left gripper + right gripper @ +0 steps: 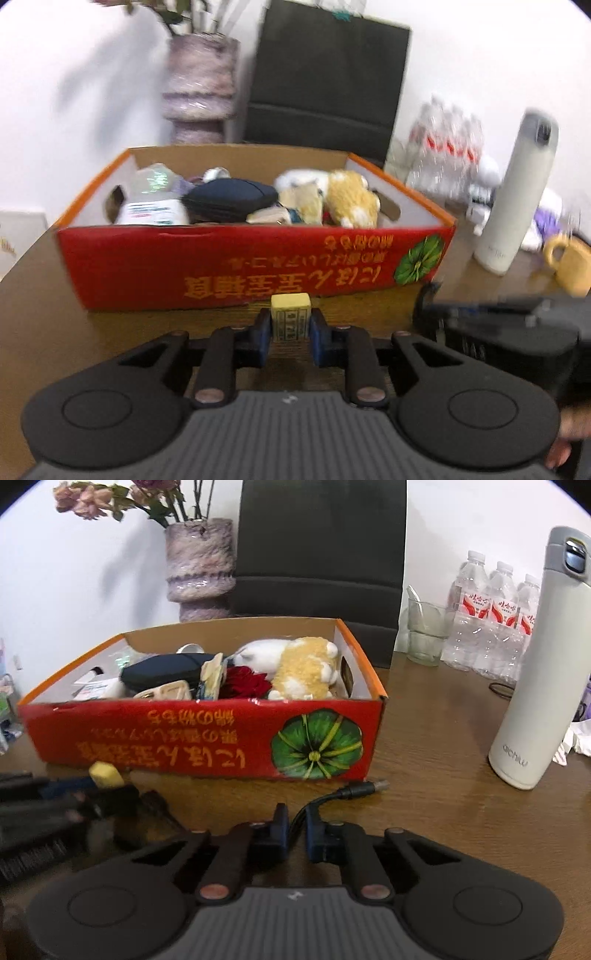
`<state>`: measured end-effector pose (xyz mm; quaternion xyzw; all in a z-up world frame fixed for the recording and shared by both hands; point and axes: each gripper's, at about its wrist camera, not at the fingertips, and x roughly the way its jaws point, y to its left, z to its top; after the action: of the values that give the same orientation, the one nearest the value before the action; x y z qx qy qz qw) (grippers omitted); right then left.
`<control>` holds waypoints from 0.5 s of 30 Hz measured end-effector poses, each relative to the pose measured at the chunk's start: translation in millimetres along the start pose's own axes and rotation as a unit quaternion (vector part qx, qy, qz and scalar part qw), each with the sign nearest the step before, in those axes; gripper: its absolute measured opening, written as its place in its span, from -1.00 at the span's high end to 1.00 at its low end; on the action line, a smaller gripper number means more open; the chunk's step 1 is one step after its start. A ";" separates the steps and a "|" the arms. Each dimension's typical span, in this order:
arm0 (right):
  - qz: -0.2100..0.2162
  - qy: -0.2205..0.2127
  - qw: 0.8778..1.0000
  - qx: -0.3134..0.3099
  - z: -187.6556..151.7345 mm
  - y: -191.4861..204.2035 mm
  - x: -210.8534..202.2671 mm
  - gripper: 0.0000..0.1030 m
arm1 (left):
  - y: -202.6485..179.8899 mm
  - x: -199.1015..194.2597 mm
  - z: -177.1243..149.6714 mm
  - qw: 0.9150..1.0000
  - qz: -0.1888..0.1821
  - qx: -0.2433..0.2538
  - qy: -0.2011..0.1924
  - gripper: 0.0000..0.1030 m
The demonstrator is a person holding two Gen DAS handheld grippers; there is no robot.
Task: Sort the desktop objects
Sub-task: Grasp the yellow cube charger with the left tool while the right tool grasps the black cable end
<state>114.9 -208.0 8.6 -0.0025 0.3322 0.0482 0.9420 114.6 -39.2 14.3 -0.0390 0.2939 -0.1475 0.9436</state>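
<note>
Wooden desk [443,794], white wall behind. Red carton [255,266], part-filled. Left gripper [290,325] clamps a yellow block [290,319] just before the carton; right gripper [296,825] pinches a black cable [343,792]. Step: carrying to carton. Next, likely: lift over the rim, release.

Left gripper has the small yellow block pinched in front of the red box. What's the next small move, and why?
Probably lift the left gripper and carry the yellow block forward over the box's near wall. The block is clamped between the fingers, short of and lower than that rim, and the box already holds sorted items. The right gripper pinches a black cable and can wait.
</note>
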 end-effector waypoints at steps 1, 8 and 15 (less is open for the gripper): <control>0.009 -0.001 1.000 0.004 -5.1 -1.5 -6.8 0.93 | 2.4 -8.7 -0.8 1.000 0.000 -0.009 -0.006 0.57; 0.018 -0.048 0.999 0.003 -33.8 -4.1 -73.2 0.93 | 18.3 -59.8 -12.7 0.997 0.017 -0.070 -0.027 0.57; 0.007 -0.130 0.991 0.004 -13.9 -10.4 -125.3 0.93 | 19.8 -86.0 -3.0 0.996 0.006 -0.075 -0.046 0.57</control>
<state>10.1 -230.1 76.0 0.0097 0.2072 0.0539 0.9768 50.6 5.7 55.4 -0.1150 0.2611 -0.1172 0.9512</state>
